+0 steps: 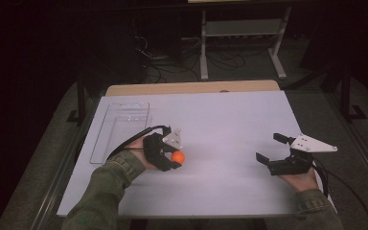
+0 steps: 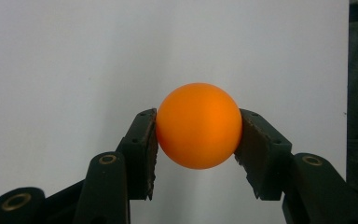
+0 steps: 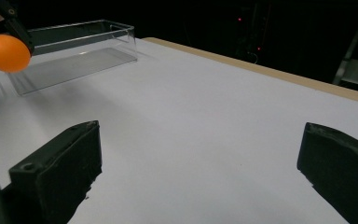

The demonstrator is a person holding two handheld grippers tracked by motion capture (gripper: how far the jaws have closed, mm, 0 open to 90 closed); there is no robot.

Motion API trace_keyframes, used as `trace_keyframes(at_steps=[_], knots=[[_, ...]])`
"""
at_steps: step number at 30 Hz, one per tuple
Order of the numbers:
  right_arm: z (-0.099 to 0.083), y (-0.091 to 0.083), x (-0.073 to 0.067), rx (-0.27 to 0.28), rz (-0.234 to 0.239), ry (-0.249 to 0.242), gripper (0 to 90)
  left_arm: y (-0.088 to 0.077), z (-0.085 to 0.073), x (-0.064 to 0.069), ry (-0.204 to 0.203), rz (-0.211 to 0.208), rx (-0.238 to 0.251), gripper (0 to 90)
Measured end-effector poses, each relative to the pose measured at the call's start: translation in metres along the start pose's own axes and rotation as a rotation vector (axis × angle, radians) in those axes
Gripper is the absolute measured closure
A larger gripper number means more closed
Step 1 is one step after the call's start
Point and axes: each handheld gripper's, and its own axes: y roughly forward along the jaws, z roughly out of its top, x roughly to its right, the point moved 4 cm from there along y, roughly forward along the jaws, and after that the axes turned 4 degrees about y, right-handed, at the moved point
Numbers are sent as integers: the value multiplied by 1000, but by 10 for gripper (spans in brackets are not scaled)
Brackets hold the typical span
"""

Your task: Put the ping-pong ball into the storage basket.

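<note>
Here the left gripper [image 1: 171, 155] pinches an orange ball [image 2: 198, 125] between its two pads, one pressed on each side; being round, the ball has no long axis and points no way. It sits clear above the white table [image 1: 220, 120], near the clear plastic tray [image 1: 120, 127]. The right gripper [image 1: 270, 147] rests well apart, jaws spread wide around nothing.
</note>
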Motion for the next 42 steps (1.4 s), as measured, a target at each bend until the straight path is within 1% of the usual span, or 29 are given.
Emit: trace_keyframes(at_steps=[6,12,16,22,28,31,35,37,38,39,42], knots=[[0,-1,0,3,-1,4,0,-11,0,-2,0,10,-3,503],[1,-2,1,13,-7,10,0,-23,-9,-6,-20,22,7,503],[0,-1,1,3,-6,7,0,-30,-12,-7,-27,28,1,503],[0,-1,0,3,-8,8,0,-44,-18,-8,-32,38,-7,502],[-1,1,-2,-11,-5,2,0,-57,-23,-13,-54,40,28,502],[-1,1,-1,-9,-10,4,0,-65,-26,-18,-63,52,34,502],[-1,0,0,-7,-14,6,0,-72,-31,-21,-72,64,27,502],[-1,0,0,-7,-15,6,0,-75,-33,-23,-85,68,42,502],[-1,0,0,-7,-15,6,0,-75,-33,-23,-85,68,42,502],[-2,1,0,-9,-16,6,0,-79,-36,-26,-93,68,53,502],[-2,1,0,-13,-15,6,0,-84,-38,-28,-103,75,57,502]])
